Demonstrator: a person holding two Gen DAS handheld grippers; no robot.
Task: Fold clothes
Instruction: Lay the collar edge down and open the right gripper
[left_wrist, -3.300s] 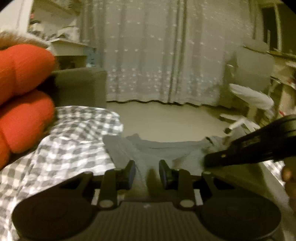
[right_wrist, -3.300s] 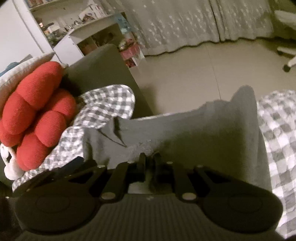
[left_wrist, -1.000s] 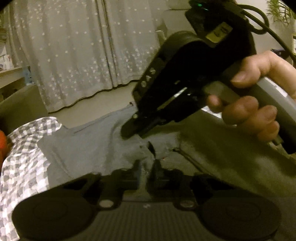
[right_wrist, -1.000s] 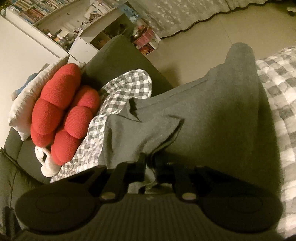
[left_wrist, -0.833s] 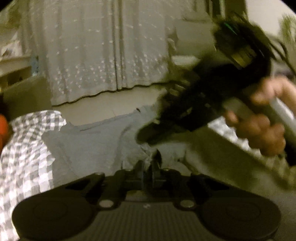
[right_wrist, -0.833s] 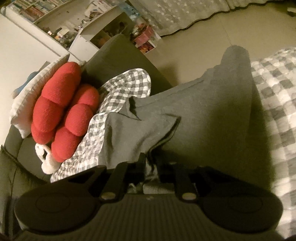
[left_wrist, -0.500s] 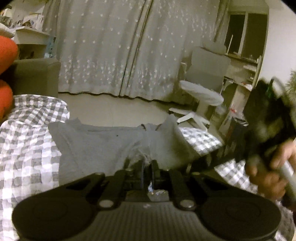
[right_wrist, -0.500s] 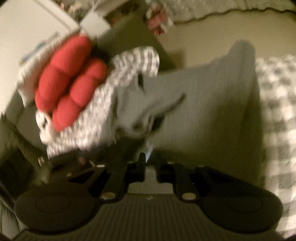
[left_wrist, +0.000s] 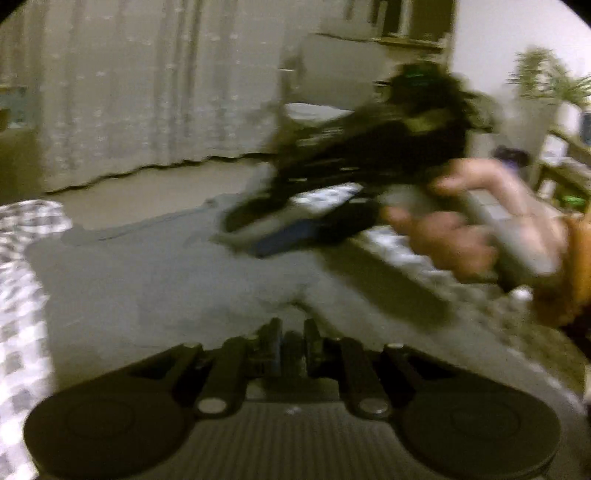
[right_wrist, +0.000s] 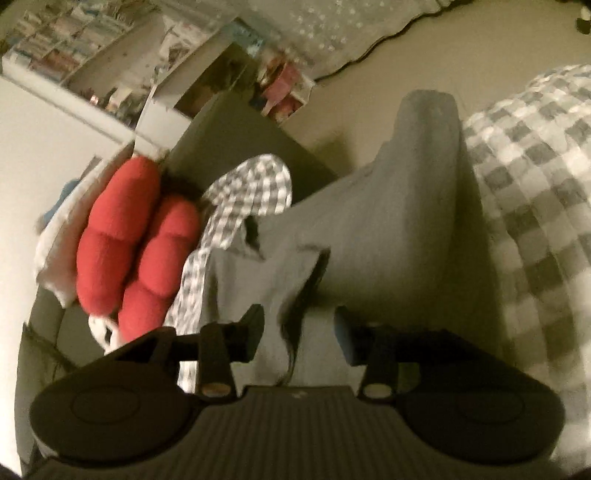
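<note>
A grey garment (right_wrist: 388, 221) lies spread over a checked blanket (right_wrist: 535, 203); one folded flap with a dark edge runs toward me. My right gripper (right_wrist: 299, 326) hovers over that flap. Its jaws are opening and stand wide apart, and the pads touch no cloth. In the blurred left wrist view the same grey garment (left_wrist: 166, 273) lies flat ahead. My left gripper (left_wrist: 291, 332) sits low at the garment's near edge. Its jaws are opening to a narrow gap, and I see no cloth in it. A person's hand (left_wrist: 443, 236) holds the other gripper above the garment's right side.
A red knotted cushion (right_wrist: 136, 236) and a white pillow rest against the dark sofa arm (right_wrist: 251, 140) on the left. Behind that stand shelves with clutter. Bare floor (left_wrist: 140, 199) and a long curtain (left_wrist: 129, 92) lie beyond the garment, with a plant at the far right.
The right jaws have spread wide and let go of the grey flap they pinched. The left jaws have parted slightly. The hand with the right gripper has swung across above the garment.
</note>
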